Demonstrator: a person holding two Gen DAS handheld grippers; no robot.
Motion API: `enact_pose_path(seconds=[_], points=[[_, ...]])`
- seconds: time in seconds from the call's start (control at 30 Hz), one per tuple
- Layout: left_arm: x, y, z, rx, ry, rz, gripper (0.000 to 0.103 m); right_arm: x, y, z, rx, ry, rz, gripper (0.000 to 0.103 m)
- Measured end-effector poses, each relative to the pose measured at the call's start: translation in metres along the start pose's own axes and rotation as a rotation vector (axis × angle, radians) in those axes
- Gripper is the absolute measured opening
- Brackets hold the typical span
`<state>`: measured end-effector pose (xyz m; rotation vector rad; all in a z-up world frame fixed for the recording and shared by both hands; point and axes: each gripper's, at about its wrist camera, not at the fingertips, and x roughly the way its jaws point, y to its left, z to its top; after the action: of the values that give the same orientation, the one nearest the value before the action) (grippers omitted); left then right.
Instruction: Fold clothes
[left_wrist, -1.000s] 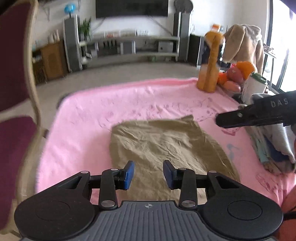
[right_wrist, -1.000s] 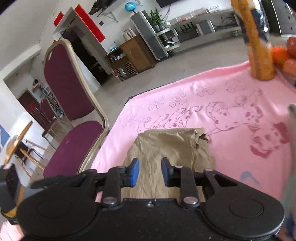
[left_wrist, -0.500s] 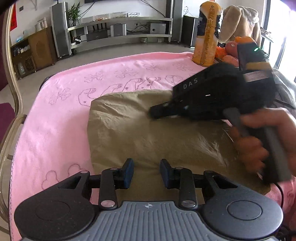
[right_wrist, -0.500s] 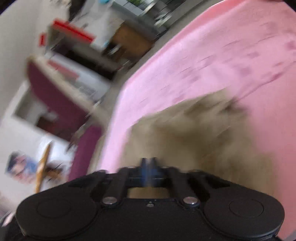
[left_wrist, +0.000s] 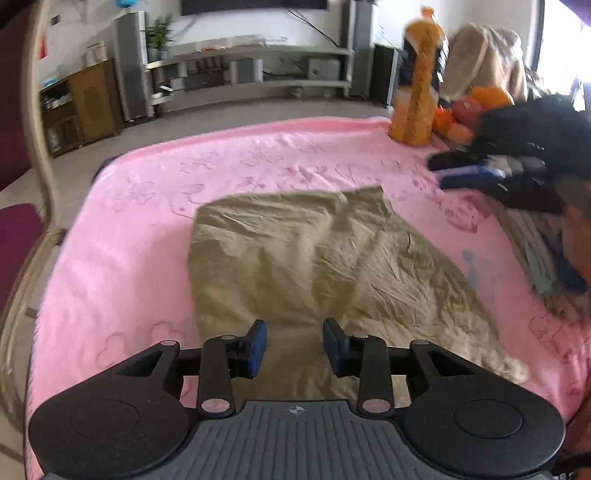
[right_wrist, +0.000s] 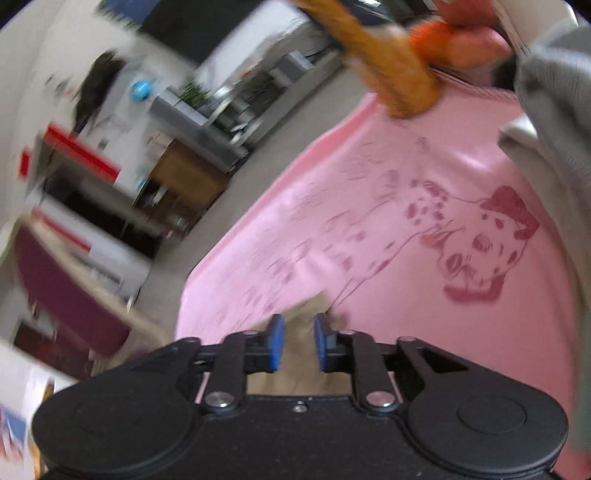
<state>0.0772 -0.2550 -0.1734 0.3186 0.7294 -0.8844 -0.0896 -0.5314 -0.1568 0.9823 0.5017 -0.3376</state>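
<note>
A dark red chair (left_wrist: 16, 155) stands at the left. A pink blanket (left_wrist: 122, 236) covers the desk, with the brown cloth (left_wrist: 306, 258) flat in its middle. The left tongs (left_wrist: 294, 345) and right tongs (right_wrist: 298, 341) gape, holding nothing. A toy giraffe (left_wrist: 419, 92) stands far right.

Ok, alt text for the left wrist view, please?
A khaki garment lies wrinkled on a pink blanket, with the open left gripper above its near edge. The right gripper, blurred, is at the right, near an orange plush toy.
</note>
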Motion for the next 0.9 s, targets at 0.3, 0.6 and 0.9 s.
enact_pose_path(seconds=[0.3, 0.6, 0.9], points=[[-0.041, -0.036, -0.038, 0.067, -0.016, -0.098, 0.034, -0.043, 0.031, -0.101, -0.257, 0.251, 0.137, 0.03], [-0.032, -0.054, -0.054, 0.178, 0.1, -0.097, 0.042, -0.039, 0.012, -0.111, -0.229, 0.365, -0.069, 0.0], [-0.072, 0.009, -0.024, -0.121, -0.003, -0.198, 0.058, -0.071, 0.006, -0.068, -0.123, 0.223, 0.039, 0.042]])
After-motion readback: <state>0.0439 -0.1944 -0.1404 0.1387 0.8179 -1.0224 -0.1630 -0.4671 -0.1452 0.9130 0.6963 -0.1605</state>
